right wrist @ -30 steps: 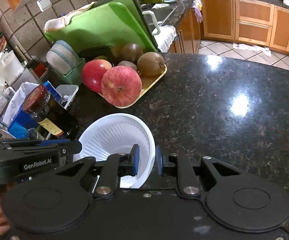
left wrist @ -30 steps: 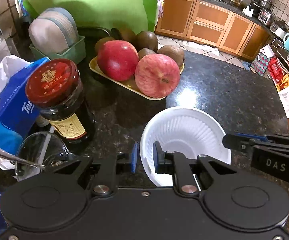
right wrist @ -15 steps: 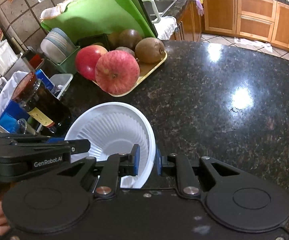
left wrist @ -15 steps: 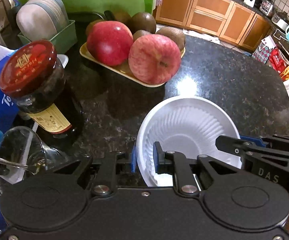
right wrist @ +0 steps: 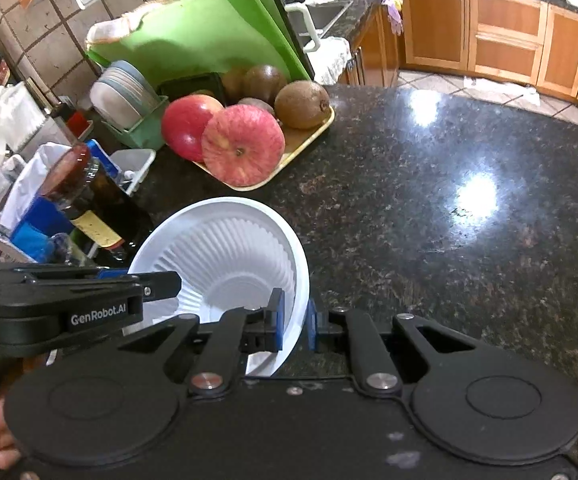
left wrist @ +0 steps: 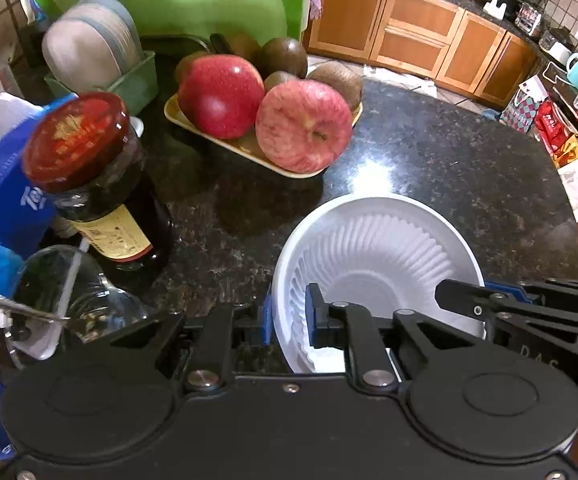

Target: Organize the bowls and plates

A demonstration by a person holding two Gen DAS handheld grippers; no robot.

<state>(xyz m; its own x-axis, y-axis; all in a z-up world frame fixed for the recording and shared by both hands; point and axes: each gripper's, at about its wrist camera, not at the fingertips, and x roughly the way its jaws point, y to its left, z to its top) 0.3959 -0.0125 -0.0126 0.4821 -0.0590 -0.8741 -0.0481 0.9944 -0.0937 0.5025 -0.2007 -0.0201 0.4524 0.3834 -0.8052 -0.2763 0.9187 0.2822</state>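
Note:
A white ribbed disposable bowl (left wrist: 377,248) is held over the dark granite counter (left wrist: 429,160). My left gripper (left wrist: 287,316) is shut on its left rim. My right gripper (right wrist: 293,322) is shut on its right rim, and the bowl also shows in the right wrist view (right wrist: 225,252). The right gripper's fingers (left wrist: 489,304) reach in from the right in the left wrist view; the left gripper's fingers (right wrist: 89,292) reach in from the left in the right wrist view. A stack of grey plates (left wrist: 89,44) stands on edge in a green rack at the back left.
A yellow tray (left wrist: 249,148) with apples and kiwis sits just beyond the bowl. A red-lidded jar (left wrist: 89,180), a glass (left wrist: 65,288) with a metal utensil and a blue tissue pack (left wrist: 5,200) crowd the left. A green cutting board (right wrist: 193,36) leans on the wall.
Both grippers, still clamped on the bowl, have moved it forward toward the fruit tray and jar; the left view has swung slightly left.

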